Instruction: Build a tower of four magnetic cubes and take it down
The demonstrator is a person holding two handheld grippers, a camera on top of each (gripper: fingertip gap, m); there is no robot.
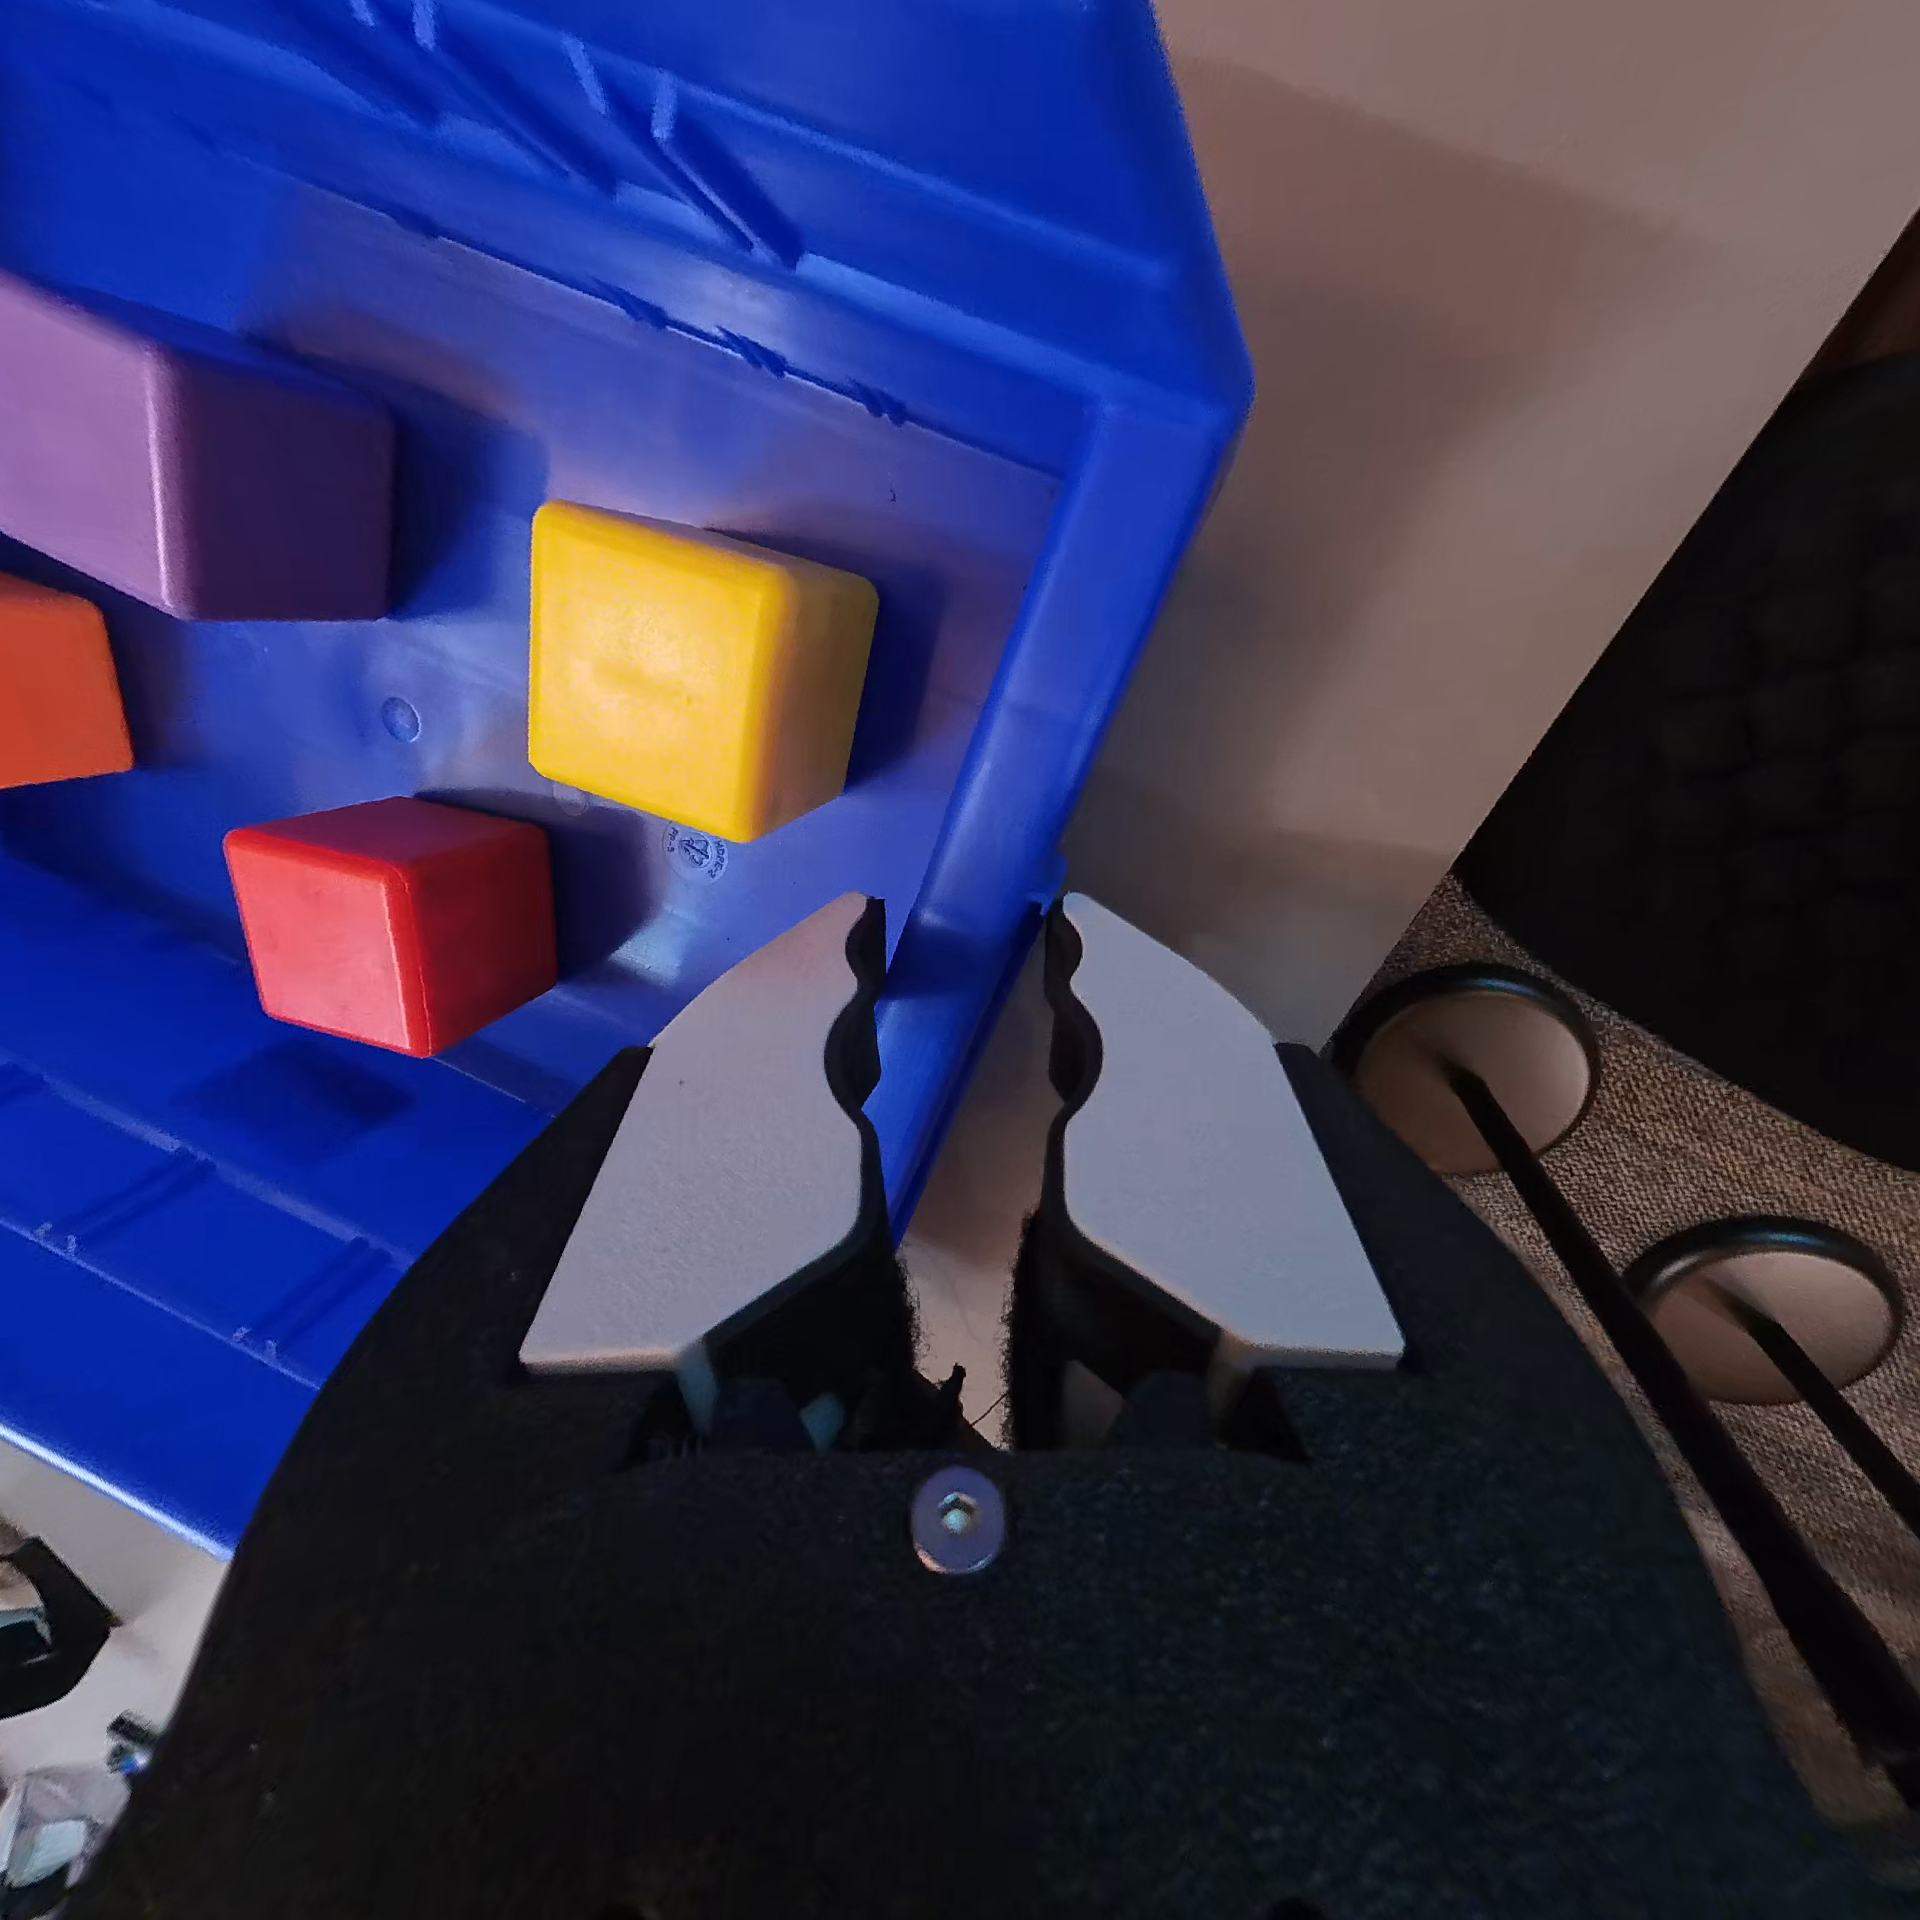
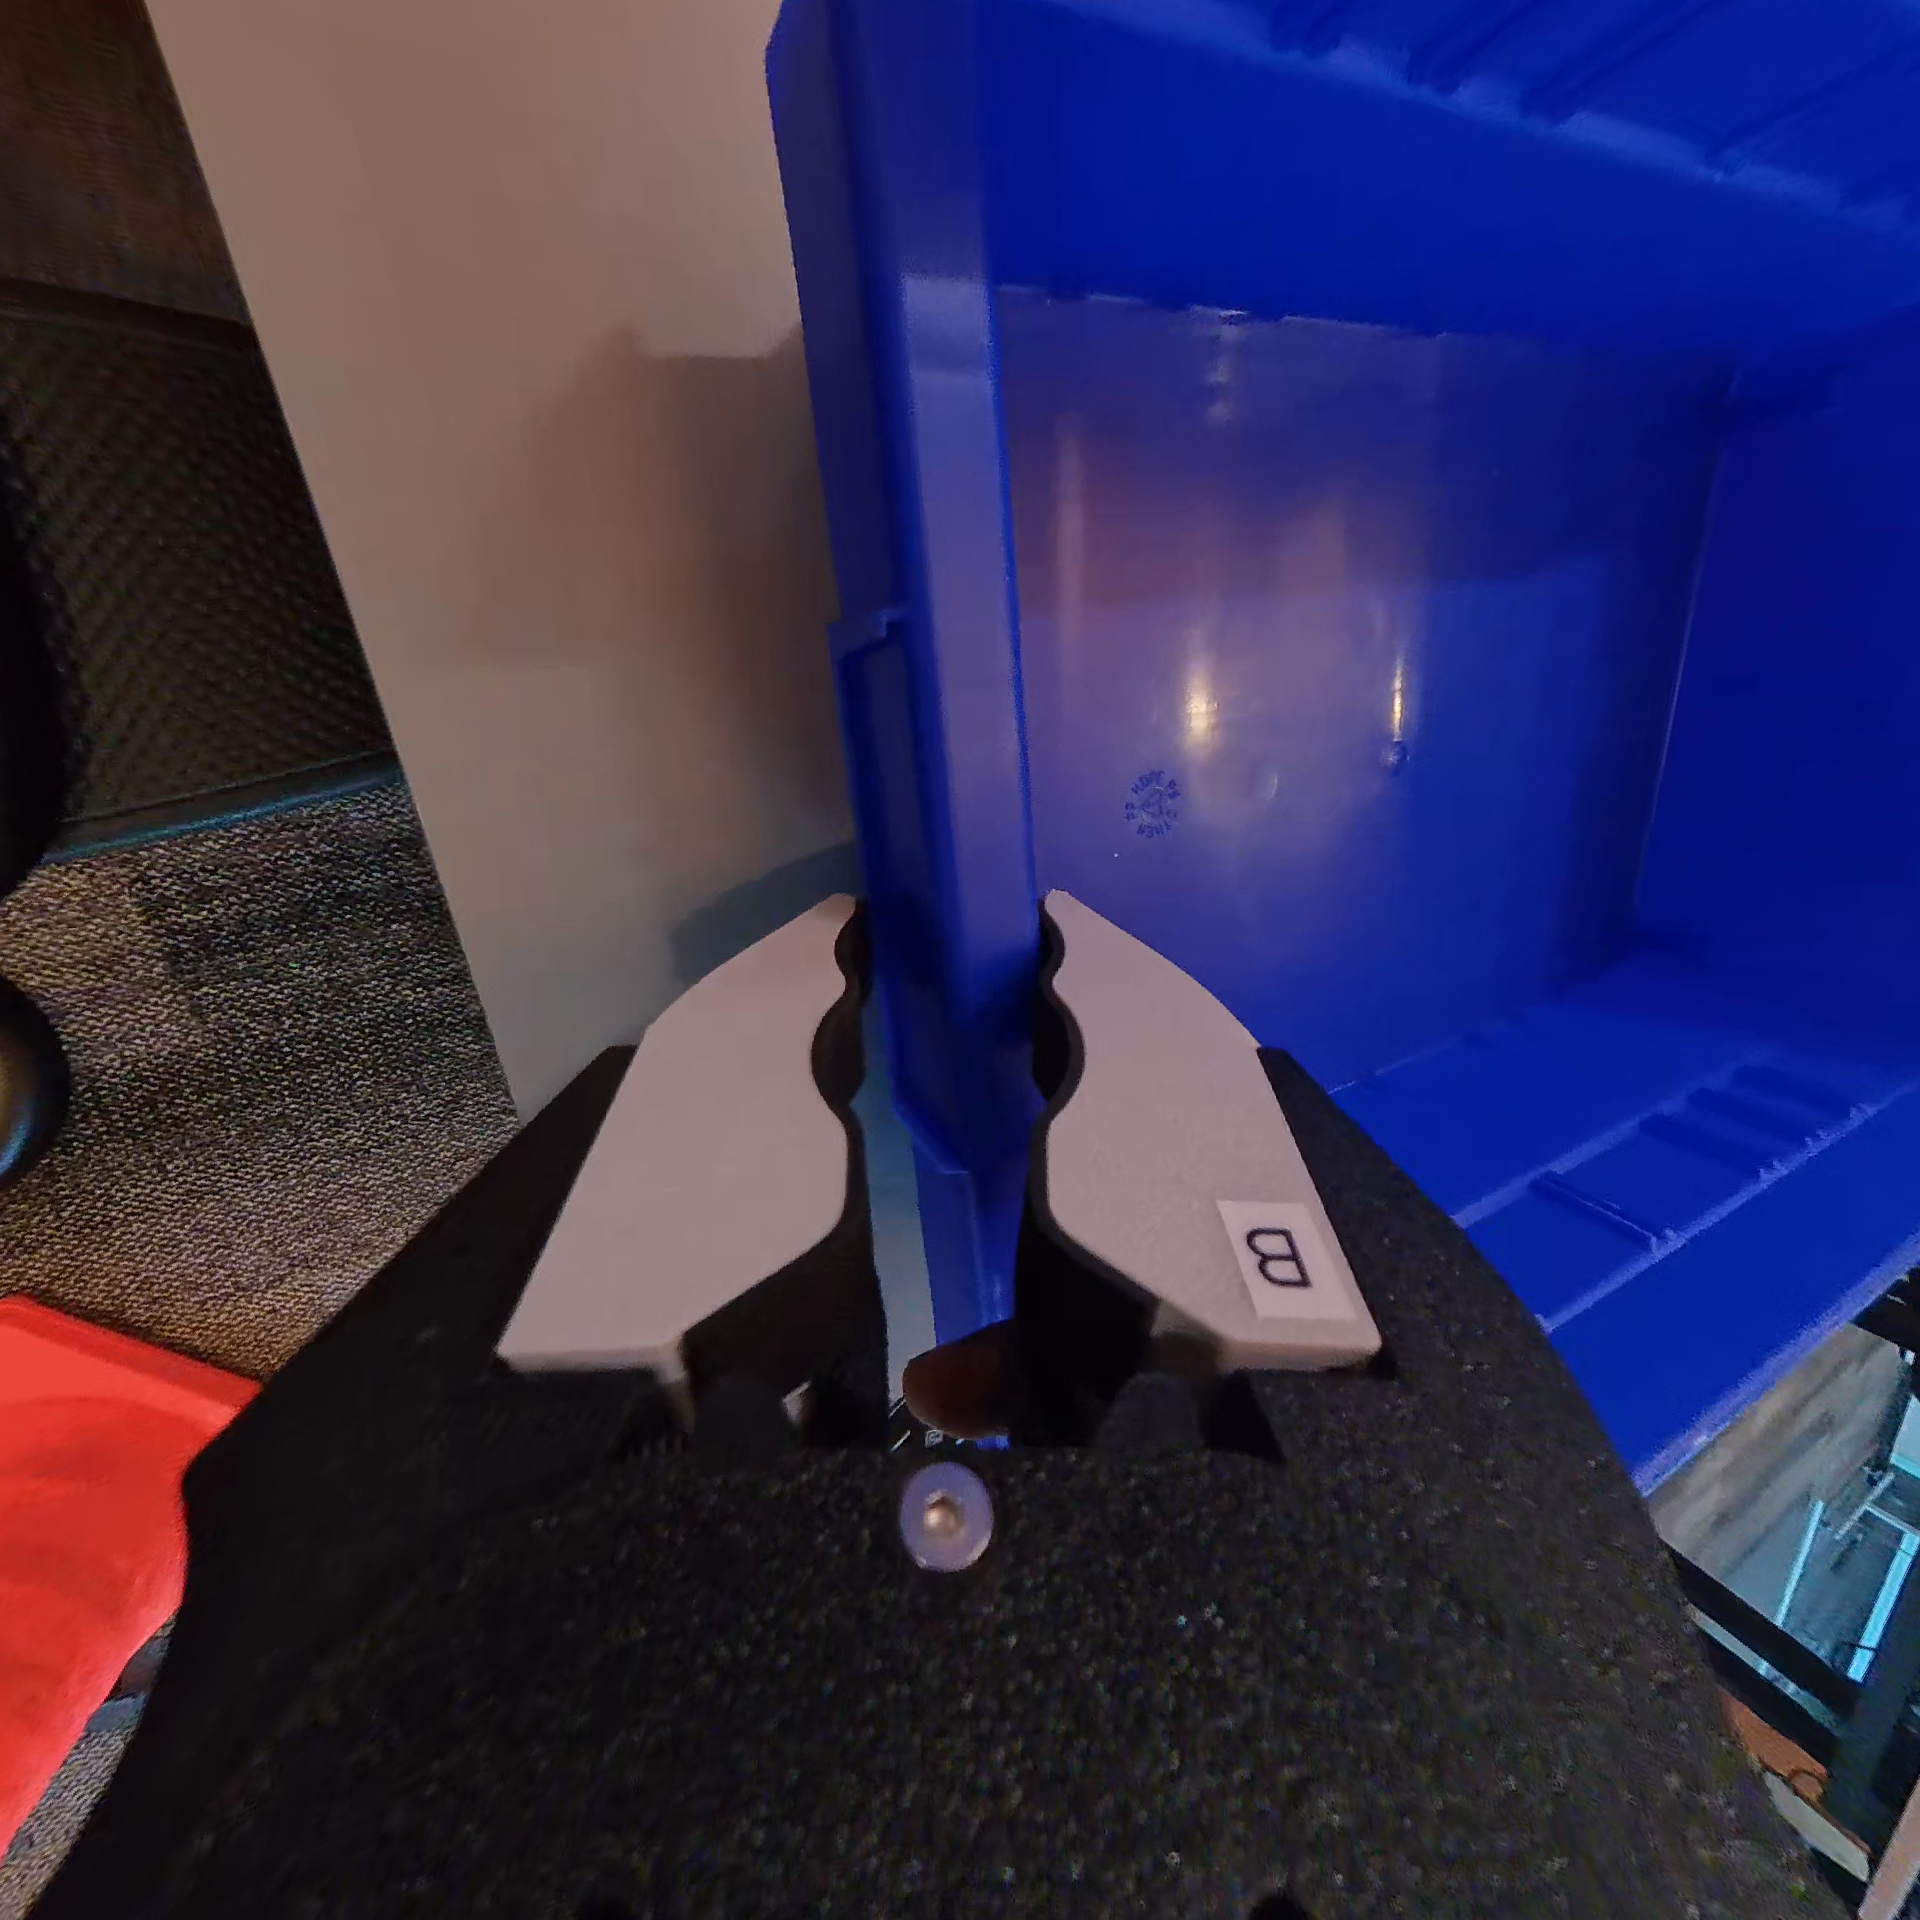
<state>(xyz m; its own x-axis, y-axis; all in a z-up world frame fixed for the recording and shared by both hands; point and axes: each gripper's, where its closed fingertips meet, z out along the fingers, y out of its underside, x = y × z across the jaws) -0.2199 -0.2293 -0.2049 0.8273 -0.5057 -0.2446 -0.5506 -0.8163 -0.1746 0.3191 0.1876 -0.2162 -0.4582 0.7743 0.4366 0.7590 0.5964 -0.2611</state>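
Left of the left tongs (image 1: 961, 914), four smooth plastic cubes with rounded corners lie loose on the glossy floor of a blue bin (image 1: 727, 343): an orange cube (image 1: 52, 686) farthest left, a purple cube (image 1: 208, 478) above it, a red cube (image 1: 390, 925) nearest the tongs, and a yellow cube (image 1: 686, 665) just beyond their tips. None is stacked on another. The left tongs, pale grey with wavy black pads, are clamped on the bin's thick moulded rim, one pad inside the wall and one outside. To their right runs a pale matte worktop (image 1: 1455, 416), then speckled carpet (image 1: 1714, 1174).

Left of the right tongs (image 2: 951, 914) sits a flat red thing (image 2: 83, 1507) on carpet. These tongs likewise grip a blue bin wall (image 2: 935, 623), both pads pressed on it; to their right the ribbed, shiny interior shows no cubes.
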